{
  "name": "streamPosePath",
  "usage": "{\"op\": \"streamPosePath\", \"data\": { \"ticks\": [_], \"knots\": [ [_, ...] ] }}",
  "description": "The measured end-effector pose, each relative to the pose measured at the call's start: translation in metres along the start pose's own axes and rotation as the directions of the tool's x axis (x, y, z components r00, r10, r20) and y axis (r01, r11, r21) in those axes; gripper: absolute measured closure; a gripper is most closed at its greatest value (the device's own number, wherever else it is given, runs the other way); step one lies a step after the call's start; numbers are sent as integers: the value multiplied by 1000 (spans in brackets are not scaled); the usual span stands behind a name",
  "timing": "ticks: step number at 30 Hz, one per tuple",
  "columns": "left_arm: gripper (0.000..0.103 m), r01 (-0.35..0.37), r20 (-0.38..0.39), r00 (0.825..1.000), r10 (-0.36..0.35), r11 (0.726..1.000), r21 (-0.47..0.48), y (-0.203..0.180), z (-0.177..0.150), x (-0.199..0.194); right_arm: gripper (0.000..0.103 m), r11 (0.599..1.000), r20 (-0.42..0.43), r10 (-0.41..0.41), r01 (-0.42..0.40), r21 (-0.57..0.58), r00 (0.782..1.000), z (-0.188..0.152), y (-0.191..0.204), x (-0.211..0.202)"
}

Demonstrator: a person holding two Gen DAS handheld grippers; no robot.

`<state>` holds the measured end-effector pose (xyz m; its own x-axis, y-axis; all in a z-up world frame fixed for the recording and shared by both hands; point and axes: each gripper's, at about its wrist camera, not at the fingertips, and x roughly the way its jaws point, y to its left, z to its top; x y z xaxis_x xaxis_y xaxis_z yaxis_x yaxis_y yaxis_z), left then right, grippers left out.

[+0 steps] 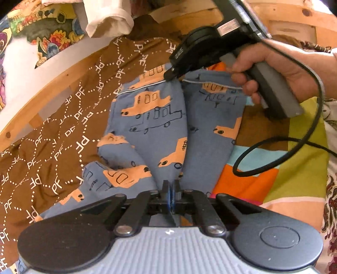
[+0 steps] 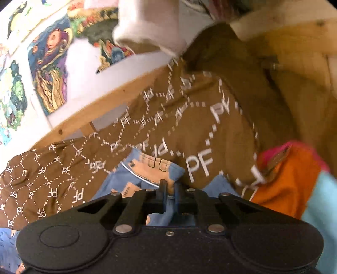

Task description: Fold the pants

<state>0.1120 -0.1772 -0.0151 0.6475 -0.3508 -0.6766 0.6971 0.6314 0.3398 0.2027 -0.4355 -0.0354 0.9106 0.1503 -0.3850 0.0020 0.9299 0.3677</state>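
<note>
Blue pants (image 1: 160, 126) printed with orange cars lie spread on a brown blanket. In the left wrist view my left gripper (image 1: 171, 186) is shut, with a fold of the pants' near end pinched between its pads. At the far end a hand holds my right gripper (image 1: 172, 76), whose tips clamp the white-piped edge of the pants. The right wrist view shows that right gripper (image 2: 169, 188) shut on a bunched bit of the blue pants (image 2: 137, 175), slightly lifted. The rest of the pants there is hidden under the gripper body.
The brown blanket (image 1: 52, 134) with white "PF" lettering covers the left side. A colour-block cover (image 1: 280, 172) lies to the right, with a black cable (image 1: 273, 145) looping over it. A wooden frame (image 1: 69, 71) and white cloth (image 1: 107, 16) stand behind.
</note>
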Motion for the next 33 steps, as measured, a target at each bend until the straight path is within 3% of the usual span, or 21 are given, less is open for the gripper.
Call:
{"op": "streamPosePath", "data": {
  "ticks": [3, 6, 9, 12, 13, 16, 17, 21, 25, 29, 33],
  "knots": [
    [102, 32, 31, 999, -31, 999, -10, 3, -1, -13, 97, 998, 29, -14, 16, -55, 999, 5, 11, -36],
    [102, 66, 32, 997, -67, 998, 14, 2, -3, -20, 97, 990, 35, -87, 90, -106, 996, -2, 20, -75],
    [101, 100, 18, 995, -101, 994, 53, -4, -7, -15, 97, 979, -27, -177, 173, -106, 984, -24, 14, -91],
    [99, 136, -7, 991, -136, 990, 31, -1, -7, -7, 97, 972, -93, -229, 223, -68, 969, -37, 2, -92],
    [93, 162, -9, 987, -162, 987, 9, 3, -5, -5, 96, 972, -97, -232, 227, -57, 968, -38, -2, -92],
    [54, 239, 13, 971, -239, 969, -55, 22, 5, -2, 85, 971, -81, -237, 236, -26, 968, -41, -10, -94],
    [48, 249, 31, 968, -248, 966, -62, 29, 11, -4, 81, 971, -70, -238, 237, -14, 969, -44, -13, -94],
    [48, 242, 72, 969, -238, 969, -49, 52, 56, 8, 79, 976, -57, -204, 208, 59, 977, -49, -20, -93],
    [49, 252, 96, 965, -244, 965, -78, 61, 113, 57, 78, 978, -14, -193, 194, 72, 981, -51, -23, -95],
    [49, 322, 92, 945, -312, 941, -109, 59, 152, 103, 78, 981, -3, -178, 178, 73, 984, -56, -30, -95],
    [49, 391, 56, 920, -387, 915, -100, 53, 166, 127, 78, 983, 5, -166, 165, 74, 986, -56, -32, -96]
  ]
}}
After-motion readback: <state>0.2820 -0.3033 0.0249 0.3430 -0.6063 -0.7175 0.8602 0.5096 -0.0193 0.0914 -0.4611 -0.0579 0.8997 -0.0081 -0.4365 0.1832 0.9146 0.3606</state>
